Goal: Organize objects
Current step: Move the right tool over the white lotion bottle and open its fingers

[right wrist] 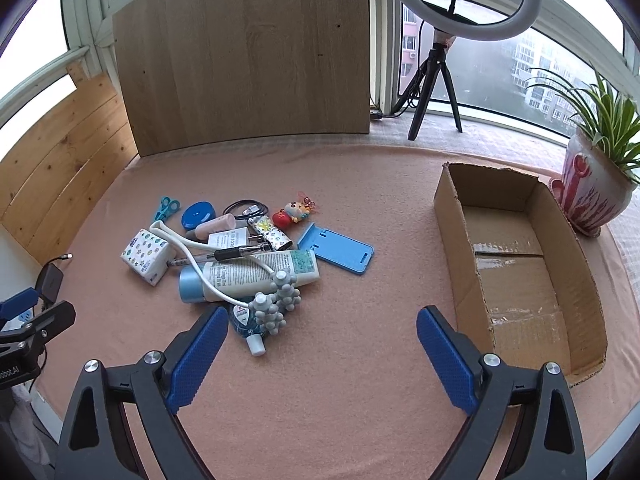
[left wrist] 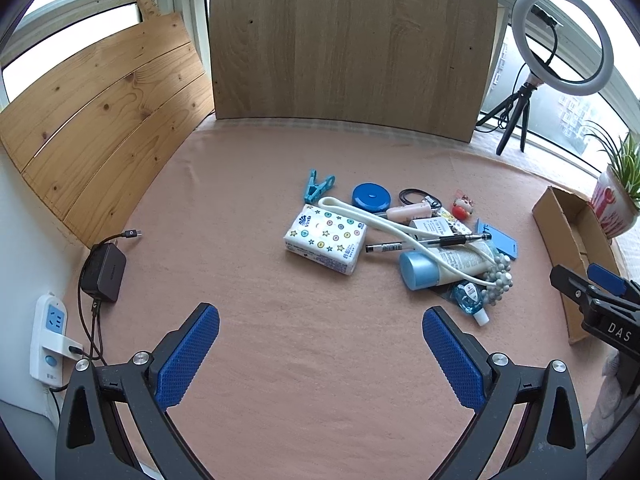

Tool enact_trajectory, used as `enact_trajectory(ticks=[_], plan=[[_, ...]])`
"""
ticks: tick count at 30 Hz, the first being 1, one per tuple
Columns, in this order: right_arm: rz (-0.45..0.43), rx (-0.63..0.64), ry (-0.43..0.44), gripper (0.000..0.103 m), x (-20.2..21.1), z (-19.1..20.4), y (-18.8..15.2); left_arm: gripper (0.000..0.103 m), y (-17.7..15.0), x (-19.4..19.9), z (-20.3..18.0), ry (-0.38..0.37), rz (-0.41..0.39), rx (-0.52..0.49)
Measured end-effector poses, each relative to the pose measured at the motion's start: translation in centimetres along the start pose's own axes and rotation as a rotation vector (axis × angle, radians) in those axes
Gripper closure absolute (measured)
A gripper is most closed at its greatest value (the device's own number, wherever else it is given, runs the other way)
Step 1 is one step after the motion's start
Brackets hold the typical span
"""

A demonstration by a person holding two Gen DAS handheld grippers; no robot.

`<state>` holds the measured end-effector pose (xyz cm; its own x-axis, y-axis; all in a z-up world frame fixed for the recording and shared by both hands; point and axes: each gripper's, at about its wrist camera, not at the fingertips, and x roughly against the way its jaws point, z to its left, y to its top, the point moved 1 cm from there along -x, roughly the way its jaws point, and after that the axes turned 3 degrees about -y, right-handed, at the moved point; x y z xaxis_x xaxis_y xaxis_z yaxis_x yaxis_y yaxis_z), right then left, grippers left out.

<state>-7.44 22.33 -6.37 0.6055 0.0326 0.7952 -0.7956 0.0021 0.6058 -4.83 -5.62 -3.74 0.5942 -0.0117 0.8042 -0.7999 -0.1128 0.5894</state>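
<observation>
A table [right wrist: 340, 380] covered in a peach-pink cloth fills both views. Seen from the right wrist, the right gripper [right wrist: 318, 354] hangs over bare cloth at 6 o'clock, its blue-padded jaws spread wide with nothing between them. Seen from the left wrist, the left gripper [left wrist: 320, 354] is likewise released, jaws wide apart over empty cloth.

In the right wrist view, a heap of small things lies at about 10 o'clock from the right gripper. A white tube with a blue cap [right wrist: 256, 276] lies on its side at the heap's middle. A white flexible massager with knobbly grey heads [right wrist: 276, 300] curves across the tube, its heads resting at the near edge. Under those heads sits a small bottle of blue liquid [right wrist: 246, 322], just beside the gripper's left jaw. A black pen [right wrist: 236, 253] lies across the tube's upper side. A tissue pack with coloured dots [right wrist: 146, 255] is at the heap's 9 o'clock edge. A blue phone stand [right wrist: 338, 252] lies flat at its 3 o'clock edge. Behind are a round blue tape measure [right wrist: 198, 214], a blue clip [right wrist: 166, 208], a coiled black cable [right wrist: 246, 208] and a small red toy figure [right wrist: 290, 214].

An open, empty cardboard box [right wrist: 452, 224] stands at 2 o'clock, well apart from the heap. A potted plant [right wrist: 592, 196] sits just beyond it.
</observation>
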Motion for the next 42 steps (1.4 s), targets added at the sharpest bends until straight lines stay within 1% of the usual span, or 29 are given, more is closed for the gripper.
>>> enact_trajectory(ticks=[3,5,7,10,11,12,15,18,22,26,29,35,37,39,42], plan=[[0.025,0.026,0.041,0.014,-1.6,0.6,1.4,0.0,-0.1,0.1,0.9,0.014,-0.003,0.025],[0.069,0.034,0.081,0.023,-3.0,1.1,2.3,0.0,-0.3,0.2,1.5,0.024,-0.004,0.04],[0.13,0.025,0.146,0.038,-4.6,1.5,3.1,0.0,-0.7,0.3,2.1,0.032,-0.002,0.059],[0.199,0.014,0.201,0.043,-6.8,2.0,4.2,0.0,-1.4,0.6,3.0,0.046,0.001,0.086],[0.212,0.015,0.201,0.044,-7.4,2.1,4.5,0.0,-1.6,0.7,3.3,0.051,0.002,0.096],[0.225,0.019,0.198,0.048,-8.1,2.2,5.0,0.0,-1.9,0.8,3.7,0.057,0.003,0.108],[0.279,0.015,0.227,0.056,-10.0,2.5,6.2,0.0,-2.6,1.1,4.7,0.073,0.003,0.138],[0.326,0.033,0.25,0.057,-11.5,2.9,7.2,0.0,-3.3,1.6,5.6,0.091,0.003,0.163],[0.374,0.098,0.223,0.058,-13.1,4.0,8.1,0.0,-4.0,2.0,6.4,0.105,0.004,0.188],[0.438,0.113,0.23,0.062,-14.8,4.5,8.0,0.0,-4.4,2.2,6.5,0.112,0.007,0.199],[0.459,0.116,0.226,0.062,-15.6,4.7,7.7,0.0,-4.5,2.3,6.4,0.113,0.01,0.199],[0.483,0.055,0.271,0.062,-16.0,3.6,7.1,0.0,-4.3,2.0,5.6,0.099,0.019,0.183],[0.508,0.037,0.288,0.062,-15.9,3.2,6.6,0.0,-4.2,1.9,5.2,0.092,0.018,0.174],[0.531,0.04,0.309,0.062,-15.4,3.0,5.7,0.0,-4.0,1.8,4.9,0.087,0.018,0.167],[0.539,0.065,0.322,0.062,-14.3,3.3,4.2,0.0,-3.8,1.7,4.6,0.08,0.019,0.154]])
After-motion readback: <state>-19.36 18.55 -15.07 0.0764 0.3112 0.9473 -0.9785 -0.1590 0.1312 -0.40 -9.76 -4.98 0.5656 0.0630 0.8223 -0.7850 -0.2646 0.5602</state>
